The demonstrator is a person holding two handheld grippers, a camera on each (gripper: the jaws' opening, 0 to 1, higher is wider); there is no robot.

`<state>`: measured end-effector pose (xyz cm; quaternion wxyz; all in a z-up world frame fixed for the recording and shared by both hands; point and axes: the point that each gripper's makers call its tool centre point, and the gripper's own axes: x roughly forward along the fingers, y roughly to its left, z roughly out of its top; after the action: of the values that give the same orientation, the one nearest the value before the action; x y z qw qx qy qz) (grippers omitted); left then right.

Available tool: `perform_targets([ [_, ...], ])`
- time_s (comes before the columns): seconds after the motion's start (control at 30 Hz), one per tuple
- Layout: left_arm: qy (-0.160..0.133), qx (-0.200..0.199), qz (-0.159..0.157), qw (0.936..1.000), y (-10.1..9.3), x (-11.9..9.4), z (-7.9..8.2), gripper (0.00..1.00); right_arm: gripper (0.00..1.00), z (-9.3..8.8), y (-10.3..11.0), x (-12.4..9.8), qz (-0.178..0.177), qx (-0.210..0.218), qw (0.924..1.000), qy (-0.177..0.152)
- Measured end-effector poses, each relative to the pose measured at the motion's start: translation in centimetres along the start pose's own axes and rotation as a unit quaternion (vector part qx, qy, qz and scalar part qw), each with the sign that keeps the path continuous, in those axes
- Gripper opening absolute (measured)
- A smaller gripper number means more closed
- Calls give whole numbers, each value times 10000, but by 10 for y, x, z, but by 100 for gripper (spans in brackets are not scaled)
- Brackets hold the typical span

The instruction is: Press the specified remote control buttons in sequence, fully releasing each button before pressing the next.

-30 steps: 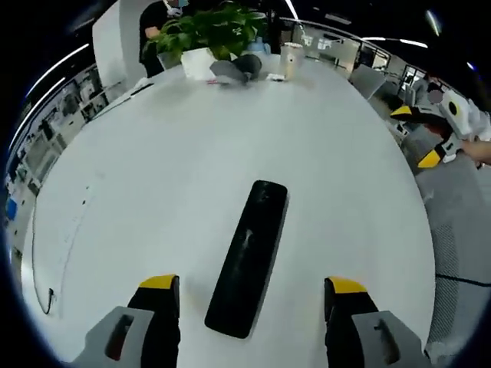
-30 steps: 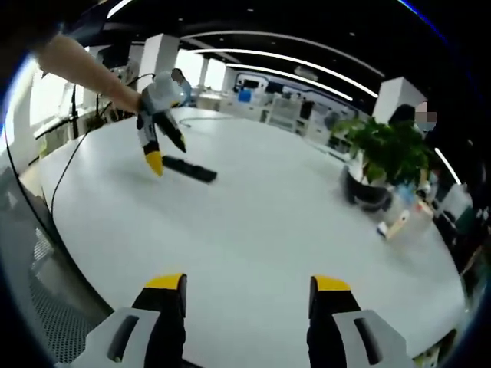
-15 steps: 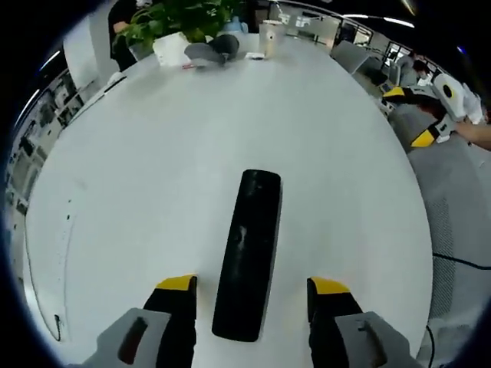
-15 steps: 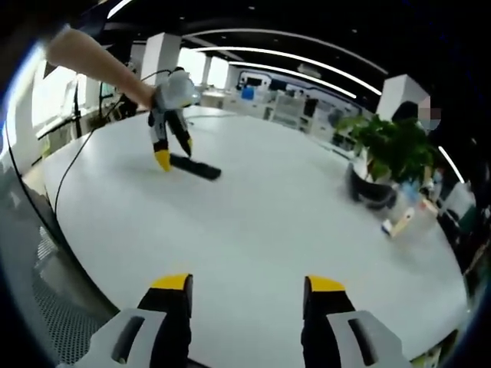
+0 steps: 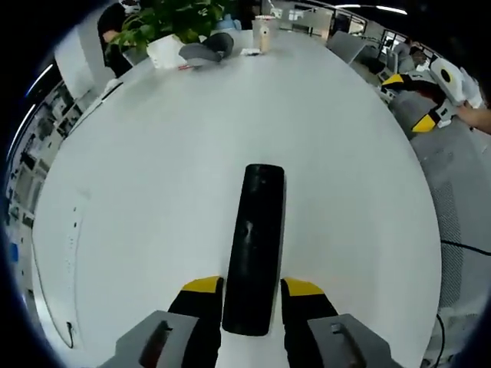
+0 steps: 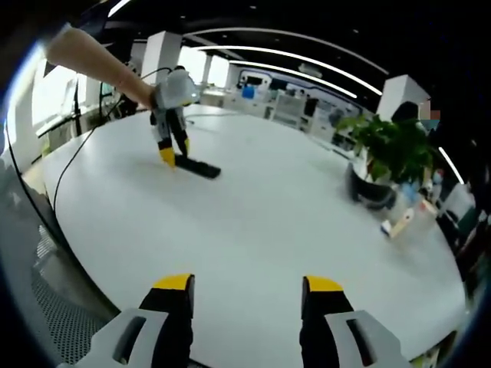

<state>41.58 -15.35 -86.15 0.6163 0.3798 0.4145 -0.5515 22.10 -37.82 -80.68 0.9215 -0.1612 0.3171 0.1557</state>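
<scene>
A long black remote control lies flat on the white round table, pointing away from me. My left gripper has its yellow-tipped jaws pressed against both sides of the remote's near end. In the right gripper view the remote lies far left on the table, with the left gripper held by a person's arm standing over its end. My right gripper hangs open over the table's near edge with nothing between its jaws. It also appears past the table's right rim as the right gripper.
A potted plant, a grey object and a cup stand at the table's far end. The plant and a small bottle sit right. A cable trails off the left side. A mesh chair is beside the table.
The left gripper's jaws have closed in from wide apart until they grip the remote's near end. The right gripper has stayed nearly still.
</scene>
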Motion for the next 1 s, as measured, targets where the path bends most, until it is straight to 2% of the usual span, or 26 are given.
perform_targets([
  [0.57, 151, 137, -53, 9998, -3, 1, -3, 23, 50, 0, 3, 2, 94, 3, 10000, -1],
  [1.0, 385, 227, -30, 9990, -9, 3, -5, 23, 49, 1, 1, 3, 94, 31, 9999, -34],
])
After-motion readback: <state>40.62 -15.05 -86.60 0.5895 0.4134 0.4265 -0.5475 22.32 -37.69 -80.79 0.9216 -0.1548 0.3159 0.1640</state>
